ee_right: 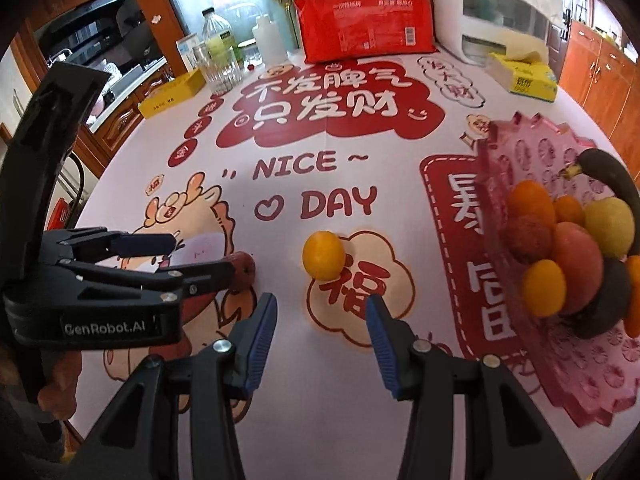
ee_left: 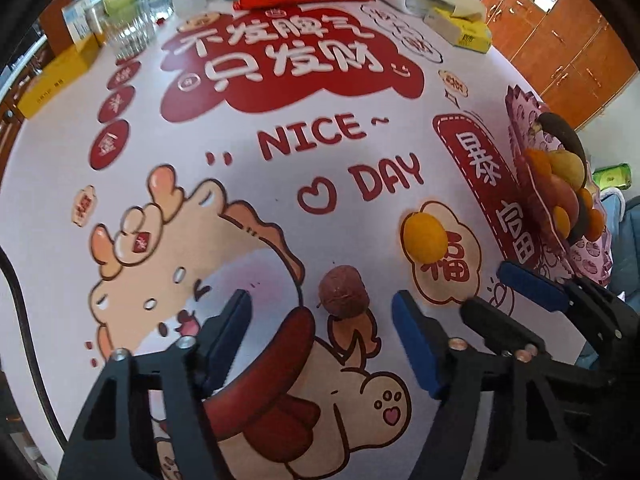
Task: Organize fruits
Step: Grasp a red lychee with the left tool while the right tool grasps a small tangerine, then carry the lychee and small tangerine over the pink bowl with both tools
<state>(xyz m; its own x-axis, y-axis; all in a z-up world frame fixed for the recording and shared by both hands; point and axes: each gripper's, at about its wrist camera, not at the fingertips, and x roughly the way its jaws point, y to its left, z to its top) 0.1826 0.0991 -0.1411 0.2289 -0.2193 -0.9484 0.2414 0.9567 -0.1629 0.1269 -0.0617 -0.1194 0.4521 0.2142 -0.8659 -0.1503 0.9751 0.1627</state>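
Note:
A dark red fruit [ee_left: 343, 291] lies on the printed tablecloth just ahead of my open left gripper [ee_left: 322, 312], between its fingertips. In the right wrist view the left gripper [ee_right: 200, 256] hides most of this fruit [ee_right: 245, 267]. A yellow-orange fruit [ee_right: 323, 255] lies on the cloth ahead of my open, empty right gripper [ee_right: 322, 312]; it also shows in the left wrist view [ee_left: 424, 237]. A pink plate [ee_right: 516, 152] at the right holds several fruits, among them oranges, a yellow one and a dark banana [ee_right: 612, 172]. The right gripper [ee_left: 452, 292] shows beside the plate [ee_left: 520, 120].
At the table's far side stand a red package [ee_right: 360, 28], a clear bottle [ee_right: 218, 40], a glass [ee_right: 220, 72], a yellow box [ee_right: 172, 94], a tissue box [ee_right: 524, 76] and a white appliance [ee_right: 496, 12]. Wooden cabinets [ee_right: 600, 76] line the right.

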